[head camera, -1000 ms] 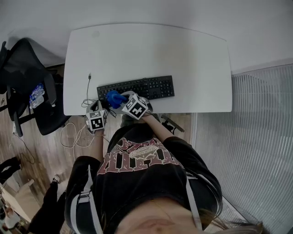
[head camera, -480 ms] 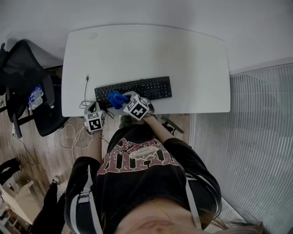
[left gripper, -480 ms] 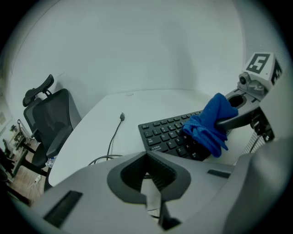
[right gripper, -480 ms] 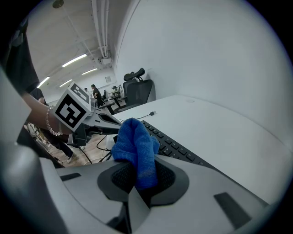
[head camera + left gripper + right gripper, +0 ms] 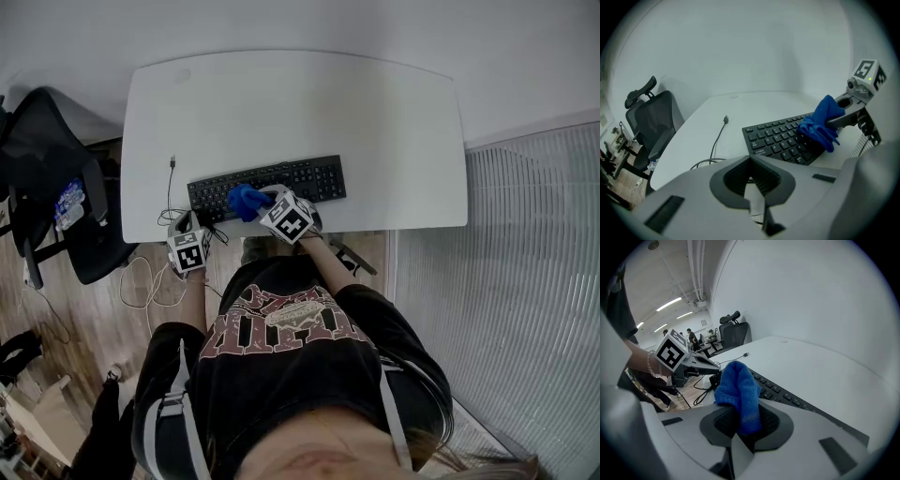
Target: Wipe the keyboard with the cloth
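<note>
Both are closed: the right gripper (image 5: pixel 743 423) pinches the cloth (image 5: pixel 738 390), now slid rightward along the keyboard (image 5: pixel 281 178), so wiping advances; the left gripper (image 5: pixel 750 173), empty, waits by the desk's (image 5: pixel 375 122) front-left edge.

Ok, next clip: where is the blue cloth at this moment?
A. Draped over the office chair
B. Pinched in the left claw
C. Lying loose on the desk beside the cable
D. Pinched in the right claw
D: the right gripper view shows the right claw shut on the blue cloth, held over the keyboard, while the left claw is shut with nothing in it.
</note>
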`<state>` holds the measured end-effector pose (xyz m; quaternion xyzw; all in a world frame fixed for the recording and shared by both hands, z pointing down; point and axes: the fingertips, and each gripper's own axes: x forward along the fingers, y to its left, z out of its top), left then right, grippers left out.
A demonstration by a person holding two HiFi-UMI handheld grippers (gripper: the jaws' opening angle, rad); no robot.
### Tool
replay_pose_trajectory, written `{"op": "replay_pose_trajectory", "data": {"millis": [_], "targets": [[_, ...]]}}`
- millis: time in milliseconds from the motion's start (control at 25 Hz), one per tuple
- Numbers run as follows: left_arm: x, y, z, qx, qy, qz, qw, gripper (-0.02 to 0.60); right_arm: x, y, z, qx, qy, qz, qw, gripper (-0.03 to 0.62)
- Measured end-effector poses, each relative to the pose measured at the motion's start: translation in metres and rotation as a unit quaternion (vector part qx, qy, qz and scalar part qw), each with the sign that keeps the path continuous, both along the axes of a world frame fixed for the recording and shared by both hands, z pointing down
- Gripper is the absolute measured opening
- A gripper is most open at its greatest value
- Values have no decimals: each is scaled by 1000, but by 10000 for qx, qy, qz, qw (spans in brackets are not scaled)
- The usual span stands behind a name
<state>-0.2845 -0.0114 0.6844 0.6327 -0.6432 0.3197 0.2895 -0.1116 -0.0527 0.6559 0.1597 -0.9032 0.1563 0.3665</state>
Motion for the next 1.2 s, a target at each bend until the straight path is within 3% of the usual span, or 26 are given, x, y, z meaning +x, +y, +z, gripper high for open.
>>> {"op": "replay_pose_trajectory", "data": {"millis": [1200], "targets": [[0, 1, 0, -19, -118, -176, 9998, 34, 93, -25, 6, -39, 219, 900, 9957, 64]]}}
